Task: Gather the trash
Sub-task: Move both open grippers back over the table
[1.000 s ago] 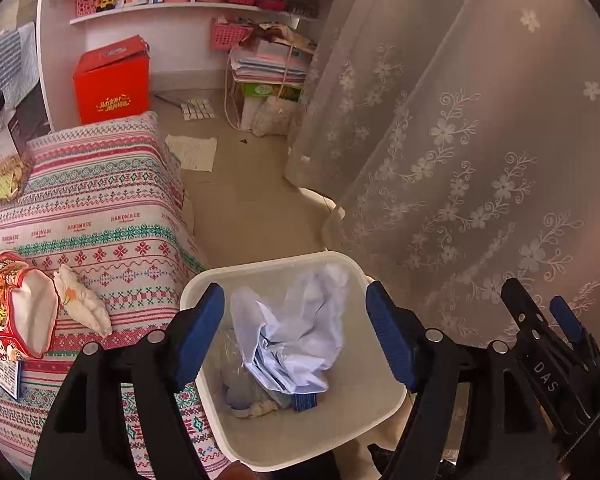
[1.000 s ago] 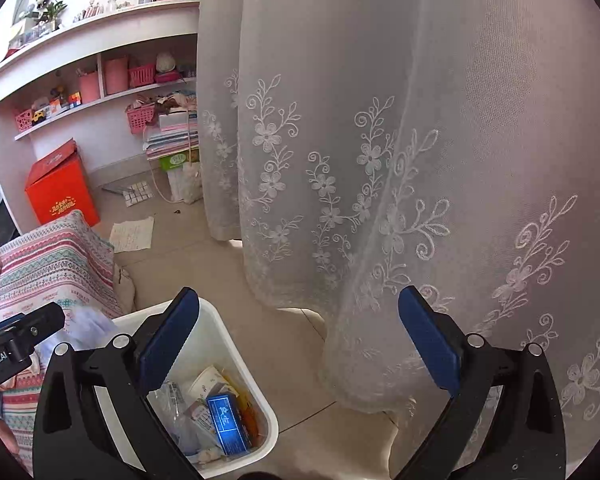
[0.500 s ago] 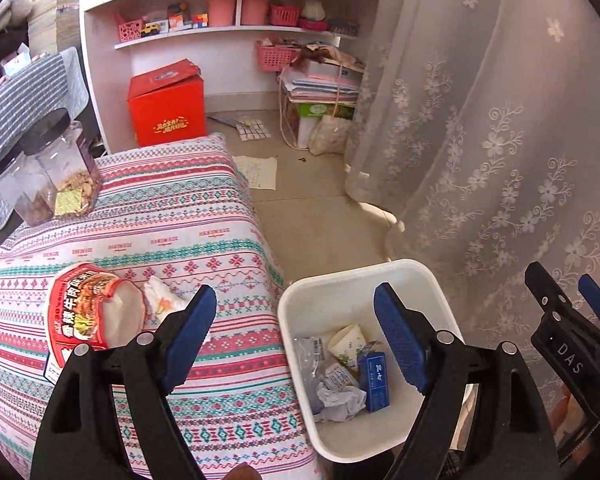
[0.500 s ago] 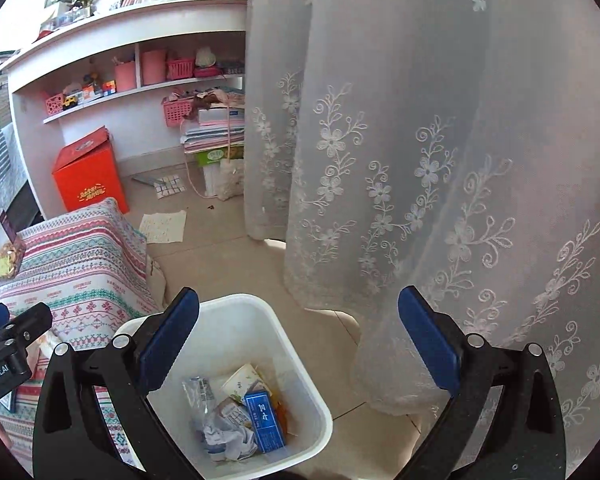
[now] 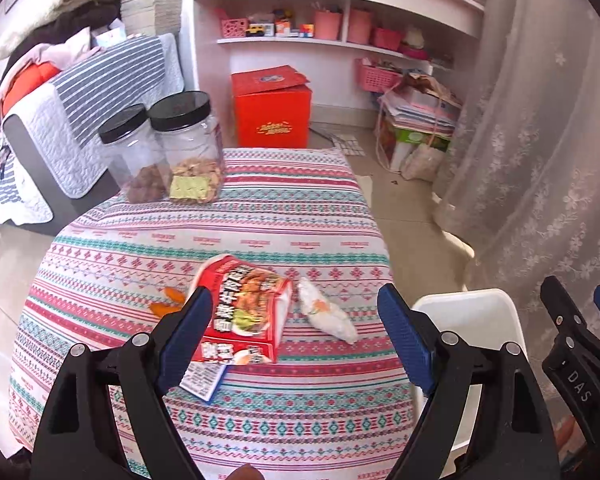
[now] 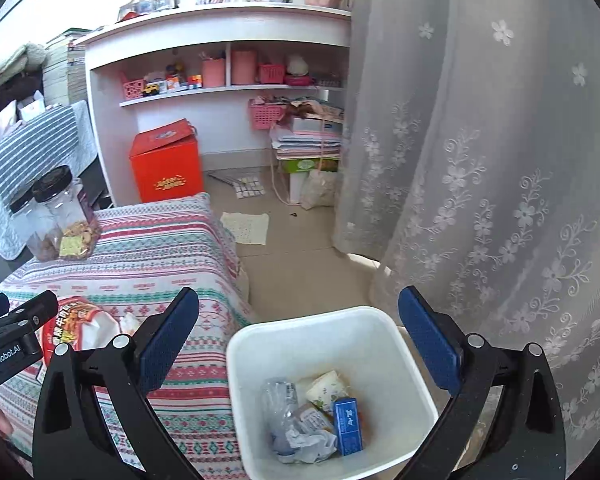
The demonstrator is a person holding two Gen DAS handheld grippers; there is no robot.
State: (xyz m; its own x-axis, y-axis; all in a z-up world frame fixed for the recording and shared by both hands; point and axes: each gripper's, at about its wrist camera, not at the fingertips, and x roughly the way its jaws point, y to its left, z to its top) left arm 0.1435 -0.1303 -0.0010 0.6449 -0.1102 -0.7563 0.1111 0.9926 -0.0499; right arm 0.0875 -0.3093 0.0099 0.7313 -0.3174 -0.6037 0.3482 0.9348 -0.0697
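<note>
- "DAS" is printed in white on the black body of the right hand-held gripper (image 5: 592,360) at the right edge of the left wrist view
- "GenRobot.AI" reads in white on the left hand-held gripper (image 6: 4,336) at the left edge of the right wrist view
- The red noodle pack (image 5: 246,312) at the centre of the left wrist view bears large Chinese characters that I cannot read, with a white and blue printed sheet (image 5: 202,378) under its lower edge
- The red box (image 5: 272,106) on the floor in the upper middle has a yellow logo, too blurred to read
- The blue carton (image 6: 348,426) in the bin (image 6: 320,320) carries small pale print, unreadable
- The left hand-held gripper (image 5: 300,336) has just been opening; its jaws stand wide and hold nothing, the left pad overlapping the noodle pack in the picture, though contact cannot be told
- The right hand-held gripper (image 6: 300,340) is wide open and empty above the bin at the lower centre of its view
- Trash on the desk (image 5: 260,216): the noodle pack, a crumpled white wrapper (image 5: 326,314) just to its right, an orange peel (image 5: 168,300) to its left
- Two black-lidded jars (image 5: 168,148) stand at the desk's far edge, upper left
- The white bin stands on the floor by the desk's right side, holding the carton, a crushed clear bottle (image 6: 280,404) and crumpled paper (image 6: 312,440)
</note>
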